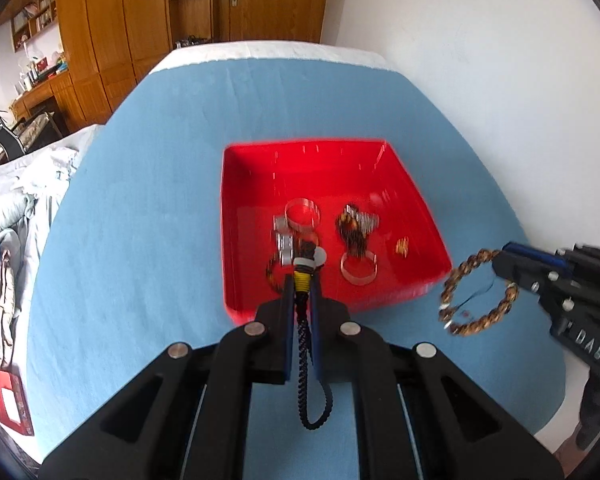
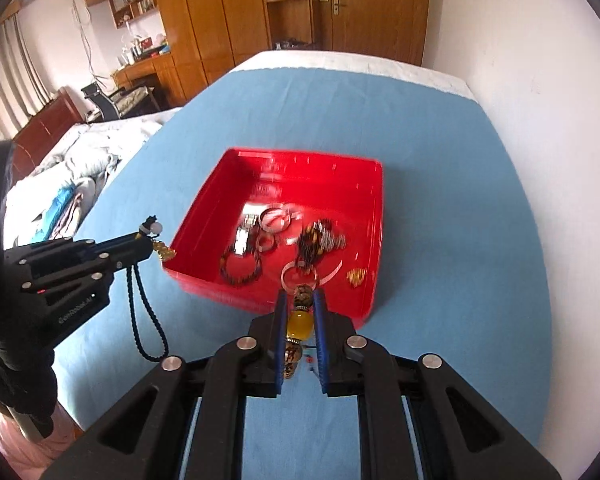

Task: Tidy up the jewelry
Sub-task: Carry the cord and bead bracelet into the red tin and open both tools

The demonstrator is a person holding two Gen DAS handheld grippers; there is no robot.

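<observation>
A blue cloth (image 1: pixel 148 208) covers the table, and on it sits a red tray (image 1: pixel 236 200) already holding clear rings, a dark bead bracelet and other small pieces. Both grippers hover on the near side of the tray, each carrying something, so the coming move looks like a short forward reach over the near wall and a release.

The left gripper (image 1: pixel 302 280) is closer: its tips seem to overhang the near wall, fingers closed on the yellow bead of a black cord charm (image 1: pixel 306 380), whose loop hangs straight back and down along the finger line.

The right gripper (image 2: pixel 300 312) is just short of the tray's near corner. Its fingers are clamped on the amber bead of a brown bead bracelet (image 1: pixel 476 292). In the left view the loop hangs free outside the tray's right corner, its plane roughly upright, not touching the cloth as far as I can judge.
</observation>
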